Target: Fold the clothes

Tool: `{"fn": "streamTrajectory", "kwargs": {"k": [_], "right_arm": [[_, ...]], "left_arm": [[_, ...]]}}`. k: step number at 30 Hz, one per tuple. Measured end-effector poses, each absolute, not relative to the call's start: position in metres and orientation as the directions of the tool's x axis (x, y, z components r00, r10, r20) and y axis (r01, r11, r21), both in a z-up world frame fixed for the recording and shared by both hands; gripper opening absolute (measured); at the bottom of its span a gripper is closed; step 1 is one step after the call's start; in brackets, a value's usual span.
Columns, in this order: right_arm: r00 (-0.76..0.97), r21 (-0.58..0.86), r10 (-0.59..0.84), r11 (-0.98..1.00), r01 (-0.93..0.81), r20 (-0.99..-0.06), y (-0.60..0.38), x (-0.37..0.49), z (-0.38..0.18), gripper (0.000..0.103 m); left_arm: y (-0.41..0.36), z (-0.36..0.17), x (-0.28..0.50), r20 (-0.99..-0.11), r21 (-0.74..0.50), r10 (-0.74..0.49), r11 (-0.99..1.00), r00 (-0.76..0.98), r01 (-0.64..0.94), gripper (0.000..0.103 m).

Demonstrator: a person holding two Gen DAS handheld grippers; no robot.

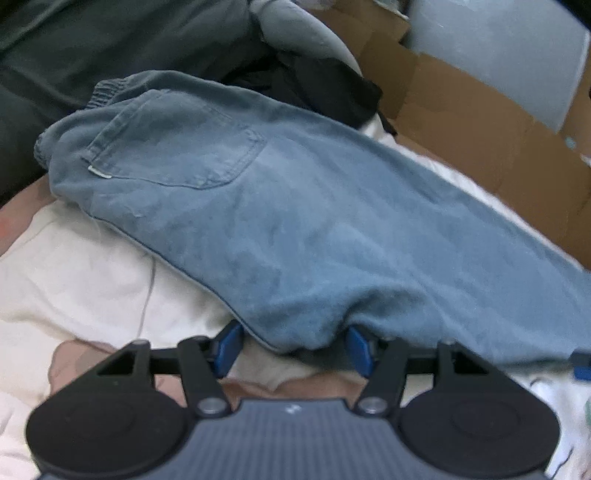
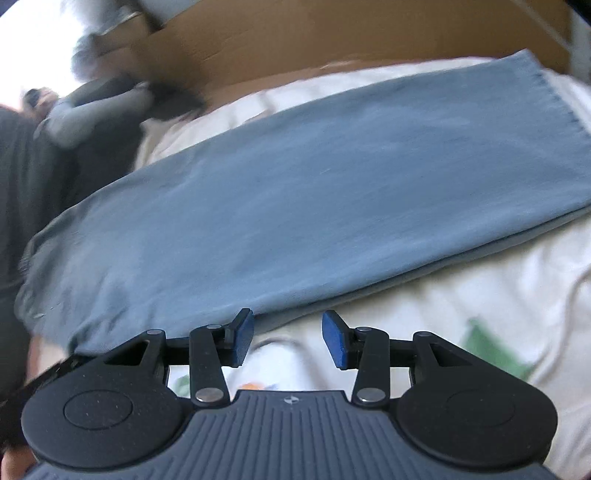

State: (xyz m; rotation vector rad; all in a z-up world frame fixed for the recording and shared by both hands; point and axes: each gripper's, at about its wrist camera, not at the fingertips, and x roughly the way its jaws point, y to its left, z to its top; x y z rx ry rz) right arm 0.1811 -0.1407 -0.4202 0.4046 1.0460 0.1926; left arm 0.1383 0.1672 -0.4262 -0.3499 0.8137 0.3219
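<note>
Light blue jeans point(image 1: 277, 206) lie flat on a white sheet point(image 1: 74, 277), folded lengthwise, with the back pocket point(image 1: 177, 144) and elastic waistband at the upper left. My left gripper point(image 1: 294, 349) sits at the jeans' near edge. A bulge of denim lies between its wide-apart blue pads, which do not clamp it. In the right wrist view the jeans point(image 2: 295, 206) run across to the leg hem point(image 2: 554, 99) at the upper right. My right gripper point(image 2: 288, 339) is open at the leg's near edge, over the sheet, with nothing between its fingers.
A cardboard box point(image 1: 480, 129) borders the far side of the sheet; it shows again as the box point(image 2: 295, 33) in the right wrist view. Dark clothes point(image 1: 92, 48) and a grey garment point(image 1: 303, 33) are piled beyond the waistband. The sheet point(image 2: 480, 295) carries a green print.
</note>
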Motion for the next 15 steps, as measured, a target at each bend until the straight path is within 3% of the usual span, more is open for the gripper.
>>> {"fn": "streamTrajectory", "kwargs": {"k": [8,15], "right_arm": [[0.407,0.543,0.532,0.834,-0.101,-0.742,-0.067,0.186,-0.430,0.048],[0.433,0.391,0.472,0.881,-0.265,-0.768,-0.009,0.190,-0.430,0.053]], "left_arm": [[0.175,-0.419,0.145,-0.717,-0.213,0.127,0.896,0.686,-0.389,0.063],[0.187,-0.407,0.149,-0.702,-0.247,0.098,0.896,0.706,-0.370,0.061]]}}
